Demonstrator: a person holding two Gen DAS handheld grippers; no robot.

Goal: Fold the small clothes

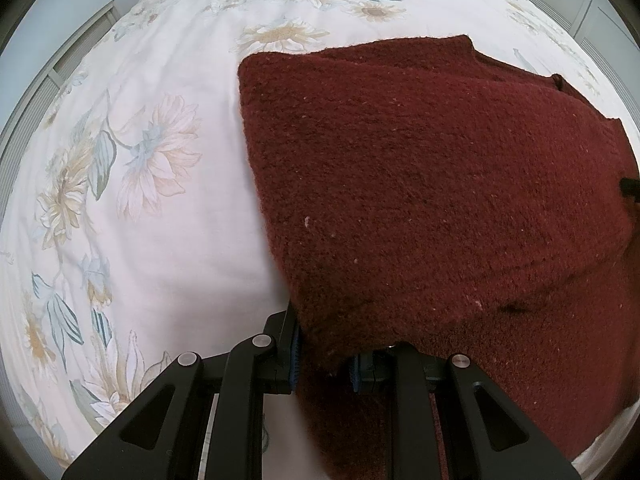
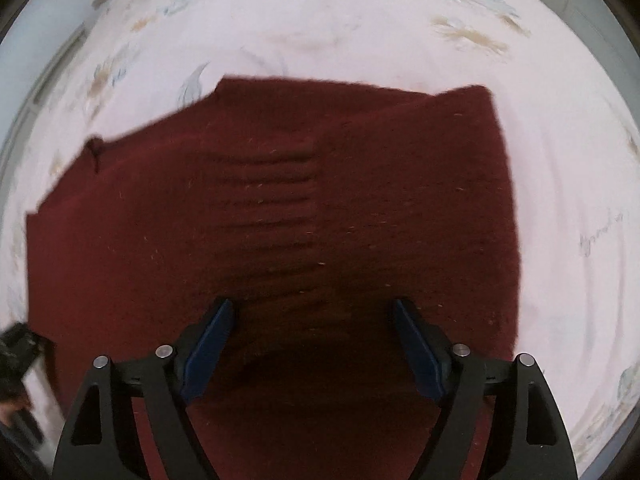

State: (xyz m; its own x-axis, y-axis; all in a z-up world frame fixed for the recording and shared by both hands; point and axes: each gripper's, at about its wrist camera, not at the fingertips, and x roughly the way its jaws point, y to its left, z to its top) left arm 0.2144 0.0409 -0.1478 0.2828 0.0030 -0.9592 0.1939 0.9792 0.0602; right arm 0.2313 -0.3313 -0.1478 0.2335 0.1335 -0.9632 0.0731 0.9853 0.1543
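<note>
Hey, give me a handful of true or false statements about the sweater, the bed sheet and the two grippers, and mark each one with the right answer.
1. The sweater is dark red. True.
2. The left gripper stands wide open with nothing between its fingers. False: it is shut on a fold of the sweater.
3. The right gripper is open above the sweater. True.
4. The sheet is plain blue. False: it is white with a flower print.
5. The sweater hangs on a hanger. False: it lies on the sheet.
</note>
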